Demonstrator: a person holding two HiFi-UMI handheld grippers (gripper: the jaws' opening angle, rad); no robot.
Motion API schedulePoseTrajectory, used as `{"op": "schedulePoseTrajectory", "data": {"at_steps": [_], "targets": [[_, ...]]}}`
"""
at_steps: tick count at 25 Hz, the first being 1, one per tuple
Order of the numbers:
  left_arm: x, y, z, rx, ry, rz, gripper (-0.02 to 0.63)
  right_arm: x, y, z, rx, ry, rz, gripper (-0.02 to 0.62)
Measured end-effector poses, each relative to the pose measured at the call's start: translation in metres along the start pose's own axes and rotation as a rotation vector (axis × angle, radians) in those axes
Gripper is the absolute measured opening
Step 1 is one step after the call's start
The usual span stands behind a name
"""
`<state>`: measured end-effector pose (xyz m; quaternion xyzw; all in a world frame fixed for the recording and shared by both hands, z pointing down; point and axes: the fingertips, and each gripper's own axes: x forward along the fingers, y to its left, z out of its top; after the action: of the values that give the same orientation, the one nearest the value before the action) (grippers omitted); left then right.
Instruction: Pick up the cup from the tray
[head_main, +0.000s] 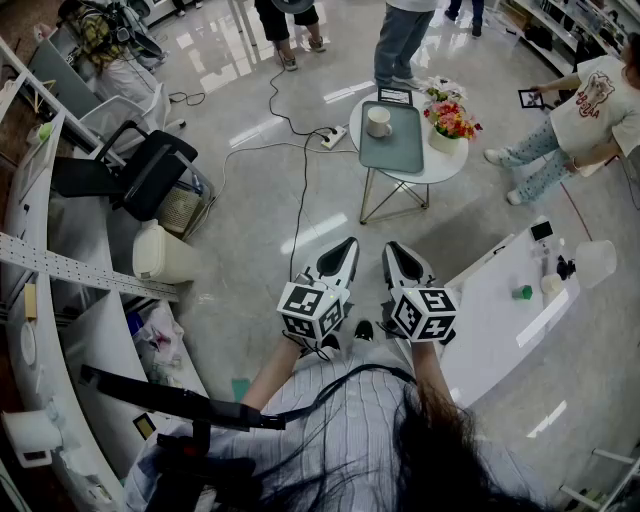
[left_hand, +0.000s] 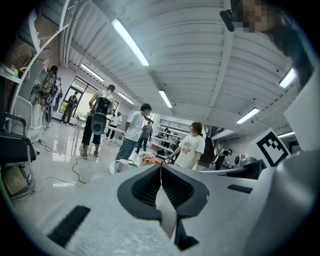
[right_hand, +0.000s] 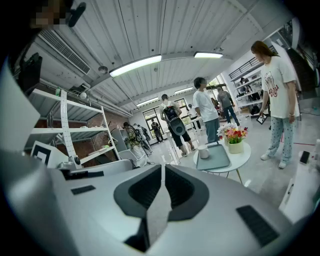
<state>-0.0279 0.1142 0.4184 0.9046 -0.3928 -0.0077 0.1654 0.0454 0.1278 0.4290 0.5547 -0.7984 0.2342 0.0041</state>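
Low in the middle of the head view, the left gripper (head_main: 346, 246) was clenched on nothing, jaws pressed together. Well above it, near the top centre, the white cup (head_main: 378, 121) stood upright in the upper left corner of the grey tray (head_main: 395, 150) on a small round table (head_main: 440, 168). Beside the left one, the right gripper (head_main: 391, 250) was likewise clenched and empty. Flowers (head_main: 452, 120) sat just right of the tray.
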Motion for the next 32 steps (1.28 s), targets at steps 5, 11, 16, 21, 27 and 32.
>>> {"op": "schedulePoseTrajectory", "data": {"at_steps": [5, 11, 16, 21, 27, 32], "targets": [[0.006, 0.001, 0.004, 0.007, -0.006, 0.005, 0.015, 0.005, -0.006, 0.005, -0.001, -0.001, -0.003, 0.043], [0.017, -0.002, 0.002, 0.014, 0.001, 0.012, 0.015, 0.009, -0.018, 0.007, 0.005, 0.001, 0.005, 0.043], [0.029, -0.007, 0.000, 0.017, 0.005, 0.020, 0.015, 0.009, -0.031, 0.012, 0.022, -0.017, 0.021, 0.043], [0.045, -0.012, -0.003, 0.015, 0.006, 0.030, 0.015, 0.010, -0.047, 0.014, 0.015, -0.006, 0.032, 0.043], [0.062, -0.016, -0.009, 0.008, -0.004, 0.055, 0.015, 0.011, -0.067, 0.014, 0.001, 0.013, 0.052, 0.044], [0.070, -0.018, -0.015, 0.013, 0.009, 0.075, 0.015, 0.017, -0.081, 0.013, 0.013, 0.028, 0.060, 0.044]]}}
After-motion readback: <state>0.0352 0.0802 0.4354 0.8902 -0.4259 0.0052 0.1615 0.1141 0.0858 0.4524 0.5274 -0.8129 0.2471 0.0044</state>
